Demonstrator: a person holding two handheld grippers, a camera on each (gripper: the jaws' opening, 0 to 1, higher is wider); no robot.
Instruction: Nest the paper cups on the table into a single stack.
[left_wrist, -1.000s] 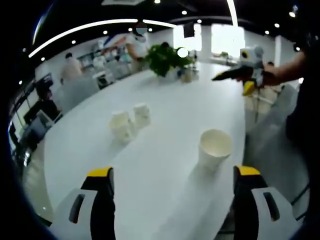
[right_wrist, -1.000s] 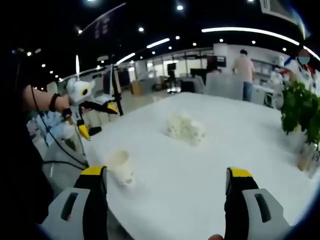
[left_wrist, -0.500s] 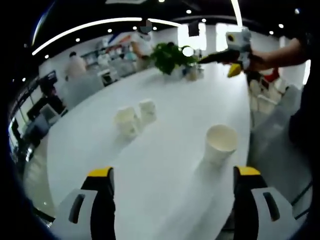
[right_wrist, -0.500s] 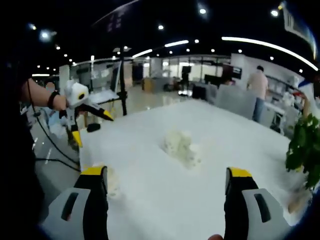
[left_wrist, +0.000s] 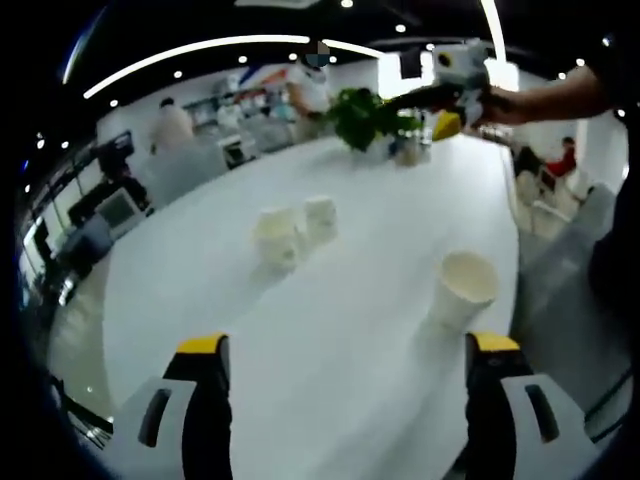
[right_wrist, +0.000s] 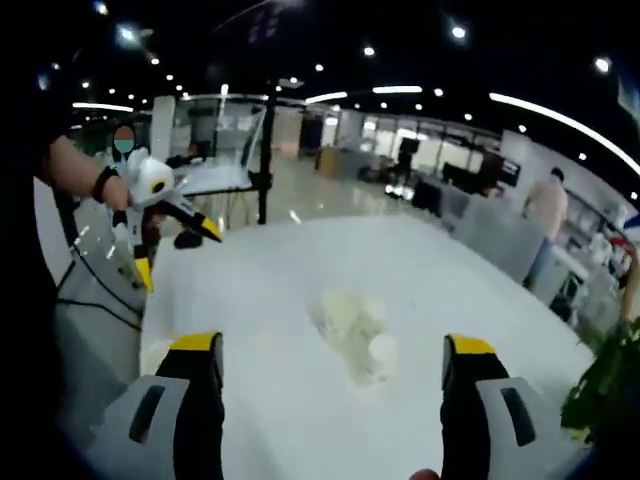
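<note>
Left gripper view: open left gripper (left_wrist: 345, 370) well short of lone cup (left_wrist: 465, 288) near table (left_wrist: 380, 330) edge, right gripper (right_wrist: 330, 375) open too; risks knocking it off.

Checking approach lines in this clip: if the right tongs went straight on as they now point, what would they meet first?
Probably the blurred cluster of paper cups on the white table, roughly centred between the open right tongs; depth is unclear.

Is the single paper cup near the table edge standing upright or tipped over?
Upright: the cup stands on its base, open rim facing up.
</note>
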